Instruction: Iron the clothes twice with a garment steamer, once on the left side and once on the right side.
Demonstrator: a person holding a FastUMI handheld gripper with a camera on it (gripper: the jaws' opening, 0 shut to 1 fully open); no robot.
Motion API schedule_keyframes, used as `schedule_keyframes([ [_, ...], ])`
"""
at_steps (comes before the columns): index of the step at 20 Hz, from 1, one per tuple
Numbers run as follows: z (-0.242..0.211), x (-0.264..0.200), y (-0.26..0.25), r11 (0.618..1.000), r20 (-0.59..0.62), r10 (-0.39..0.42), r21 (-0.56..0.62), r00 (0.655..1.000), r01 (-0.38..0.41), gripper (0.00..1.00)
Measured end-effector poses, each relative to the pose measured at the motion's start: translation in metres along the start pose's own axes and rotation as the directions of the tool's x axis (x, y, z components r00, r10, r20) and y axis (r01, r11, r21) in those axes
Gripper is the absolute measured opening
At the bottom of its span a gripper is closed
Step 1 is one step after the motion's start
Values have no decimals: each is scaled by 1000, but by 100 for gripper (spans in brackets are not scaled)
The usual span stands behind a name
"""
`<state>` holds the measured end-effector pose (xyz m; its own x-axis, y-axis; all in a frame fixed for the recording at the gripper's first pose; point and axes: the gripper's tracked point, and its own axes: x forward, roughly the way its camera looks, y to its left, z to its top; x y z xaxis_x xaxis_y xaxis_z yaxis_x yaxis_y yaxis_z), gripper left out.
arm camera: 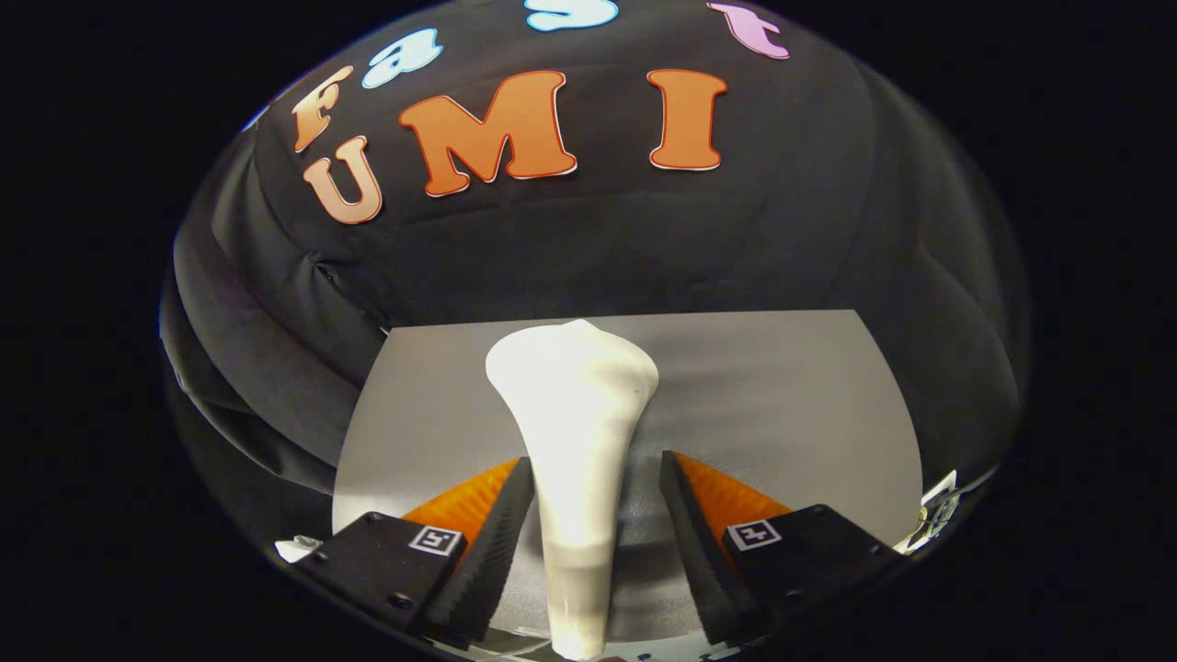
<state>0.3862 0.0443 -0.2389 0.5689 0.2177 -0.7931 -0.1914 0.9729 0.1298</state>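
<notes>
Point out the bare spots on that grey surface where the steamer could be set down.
The grey surface lies bare on both sides of the white steamer, up to the black cloth wall, with more room on the right. It is crowded at the gripper: the steamer stands between its open jaws, the left one close, the right apart.

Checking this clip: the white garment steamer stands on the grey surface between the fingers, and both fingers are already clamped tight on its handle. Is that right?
Not quite. In the gripper view the white garment steamer does stand on the grey surface between the fingers, but the gripper is open: a gap shows between the handle and the right finger, so it is not clamped.
</notes>
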Motion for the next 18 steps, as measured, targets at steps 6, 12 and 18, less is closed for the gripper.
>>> schedule_keyframes([
  [6, -2, 15, 7, 999, -95, 12, 54, 995, -7, 69],
  [12, -2, 14, 5, 998, -112, 5, 68, 994, 2, 64],
  [18, -3, 15, 5, 999, -79, -37, 21, 996, 39, 50],
])
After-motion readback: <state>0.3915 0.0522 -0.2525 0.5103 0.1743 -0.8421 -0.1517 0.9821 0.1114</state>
